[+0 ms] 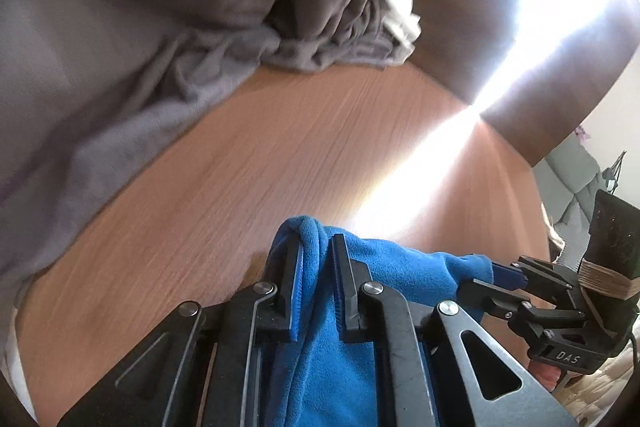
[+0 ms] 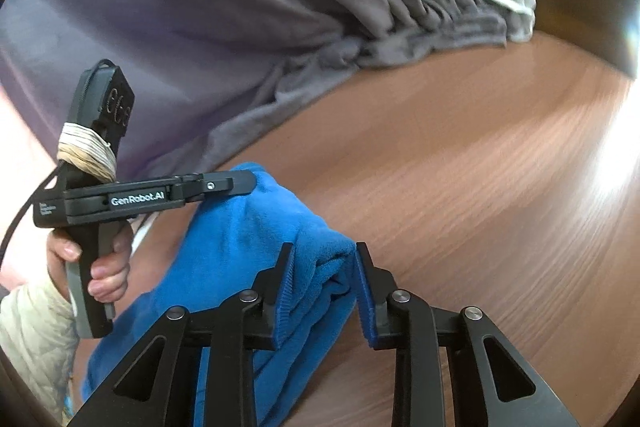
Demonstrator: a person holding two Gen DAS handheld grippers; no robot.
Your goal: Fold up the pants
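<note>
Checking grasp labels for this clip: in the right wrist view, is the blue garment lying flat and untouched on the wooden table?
No: the blue garment is bunched and lifted, pinched by the left hand-held gripper and the right hand-held gripper.

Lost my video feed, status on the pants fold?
Left claw shut on blue pants. Right claw clamped on another bunched edge. Pants lifted off wooden floor. Grey blanket behind, nothing blocking.

Pants (image 2: 224, 247) on the floor (image 2: 460, 207), gripper each end, blanket (image 2: 200, 27) heaped behind, person's hand (image 2: 100, 267) at left
</note>
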